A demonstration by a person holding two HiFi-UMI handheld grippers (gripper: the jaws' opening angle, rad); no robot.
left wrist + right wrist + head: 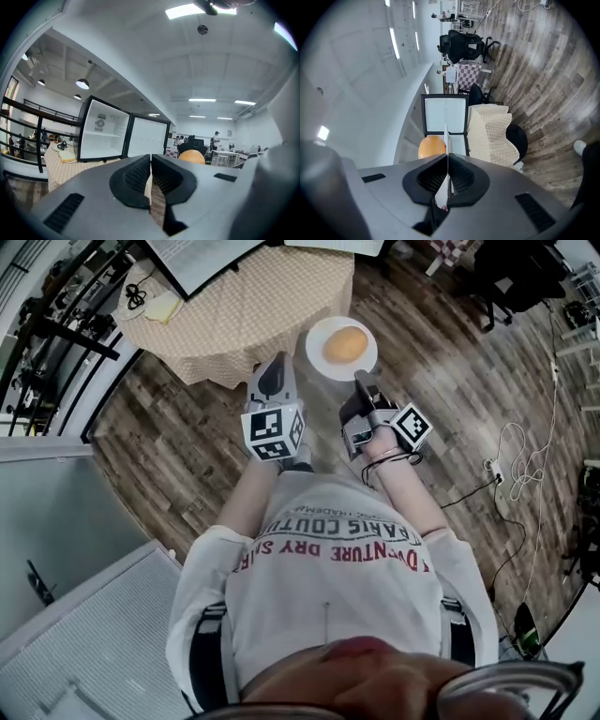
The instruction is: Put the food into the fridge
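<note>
Your right gripper (pixel 364 382) has its jaws clamped on the near rim of the white plate (pixel 319 360), which you hold out in front of you above the wooden floor (pixel 178 446). The round orange food (pixel 345 344) sits in the middle of that plate. Your left gripper (pixel 273 379) is just beside the plate, its jaws pressed together with nothing between them. Ahead stands the table (pixel 234 320) with its checked cloth. On it the small fridge (pixel 100 133) is open, its door (pixel 147 137) swung aside and its white inside showing
</note>
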